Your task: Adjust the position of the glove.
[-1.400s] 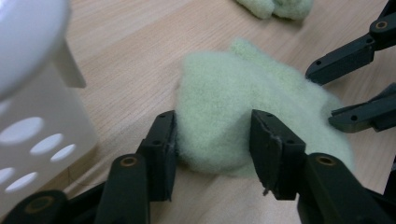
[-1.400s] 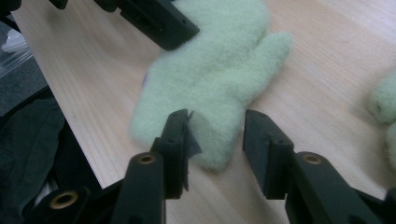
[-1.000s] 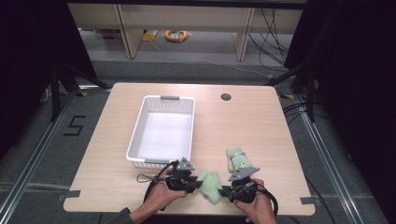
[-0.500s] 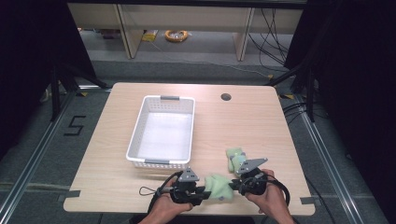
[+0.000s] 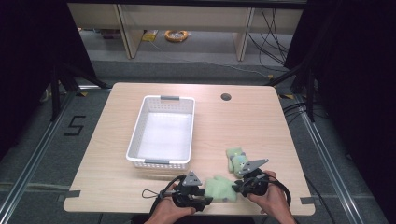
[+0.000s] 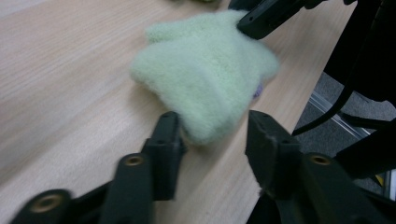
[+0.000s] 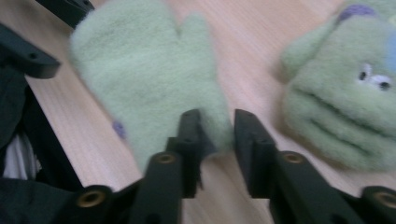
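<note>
A pale green mitten (image 5: 219,187) lies flat on the worktop (image 5: 243,121), near its front edge and to the front right of the white basket (image 5: 163,133). The left claw (image 5: 208,199) comes at the mitten from the side nearer the basket's front corner; in the left gripper view its jaws have just been opening and stand partly apart, with the mitten's (image 6: 205,79) end reaching in between them, one jaw touching the fleece and the other clear of it. The right claw (image 5: 237,185) meets the mitten from the opposite side; in the right gripper view its jaws have also just been opening and show a narrow gap, the mitten's (image 7: 149,84) edge just at the tip of one jaw. A second green mitten with a face (image 5: 237,161) lies just beyond the right claw, farther from the basket than the first.
</note>
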Tool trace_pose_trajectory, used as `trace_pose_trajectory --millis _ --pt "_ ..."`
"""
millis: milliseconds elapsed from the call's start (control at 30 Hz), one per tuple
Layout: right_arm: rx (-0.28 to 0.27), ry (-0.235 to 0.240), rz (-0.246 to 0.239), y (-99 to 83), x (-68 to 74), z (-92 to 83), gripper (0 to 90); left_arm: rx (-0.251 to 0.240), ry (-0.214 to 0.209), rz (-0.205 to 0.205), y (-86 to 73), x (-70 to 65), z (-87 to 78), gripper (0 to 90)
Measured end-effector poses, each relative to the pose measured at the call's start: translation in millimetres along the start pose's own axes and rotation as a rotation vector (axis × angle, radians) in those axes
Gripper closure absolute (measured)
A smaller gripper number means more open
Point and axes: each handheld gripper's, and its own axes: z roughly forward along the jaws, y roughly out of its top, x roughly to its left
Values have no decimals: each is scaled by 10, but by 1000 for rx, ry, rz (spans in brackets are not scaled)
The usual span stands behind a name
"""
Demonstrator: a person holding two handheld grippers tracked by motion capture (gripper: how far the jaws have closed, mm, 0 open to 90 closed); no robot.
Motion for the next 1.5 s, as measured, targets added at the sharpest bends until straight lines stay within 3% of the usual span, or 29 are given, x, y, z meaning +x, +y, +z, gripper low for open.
trace_pose_trajectory --millis 33,67,100,167,200,233,300,367,467,567,700,733,767,800,867,900,967,1000,1100,1167,1200,1333,1500 --pt "-7 -3 13 -2 8 -1 689 -5 17 12 -2 8 -29 481" --pt "5 -2 5 2 -6 -32 656 -16 21 -4 -6 -4 -40 445" --pt "-20 -23 28 -1 -4 -81 576 -10 26 26 -1 7 -78 405" --pt "-44 -24 35 1 1 -110 573 -14 29 20 -6 5 -140 388" --pt "-67 -48 -7 -1 -32 -136 553 -12 32 25 -6 11 -176 371" --pt "-99 -75 0 26 -79 -244 511 -38 35 11 -9 9 -207 359" --pt "-104 -80 13 40 -93 -272 505 -46 38 19 -6 31 -261 355" --pt "-132 -108 14 69 -160 -305 491 -57 43 -3 -9 54 -307 347" --pt "-122 -160 4 151 -309 -316 491 -74 56 -3 -15 99 -357 346" --pt "-90 -167 -4 195 -398 -315 491 -76 59 -19 -31 133 -392 346" --pt "-109 -142 -1 278 -539 -232 513 -68 62 -13 -43 172 -422 346" --pt "-91 -144 -19 306 -568 -223 521 -77 66 -35 -49 169 -427 345" --pt "-86 -147 -22 336 -589 -190 521 -80 69 -38 -49 170 -433 345" --pt "-71 -145 -59 378 -626 -152 524 -78 71 -23 -51 183 -446 345" --pt "-72 -144 -76 400 -647 -123 532 -72 76 -11 -60 203 -471 345" --pt "-49 -146 -58 430 -650 -97 532 -91 70 -32 -64 198 -461 345" --pt "-26 -137 -92 469 -678 -68 532 -66 69 -13 -67 222 -494 346" --pt "-14 -131 -87 486 -676 -49 533 -91 67 -34 -74 217 -482 345" --pt "3 -116 -121 534 -706 14 545 -88 73 -36 -87 239 -499 346" --pt "15 -106 -127 556 -737 44 545 -91 77 -50 -93 242 -509 346" --pt "28 -81 -115 566 -764 79 551 -79 73 -32 -93 264 -529 346" --pt "73 -49 -116 566 -821 184 553 -89 75 -37 -100 270 -520 346" --pt "71 -43 -109 559 -836 228 687 -76 76 -37 -112 280 -503 346"
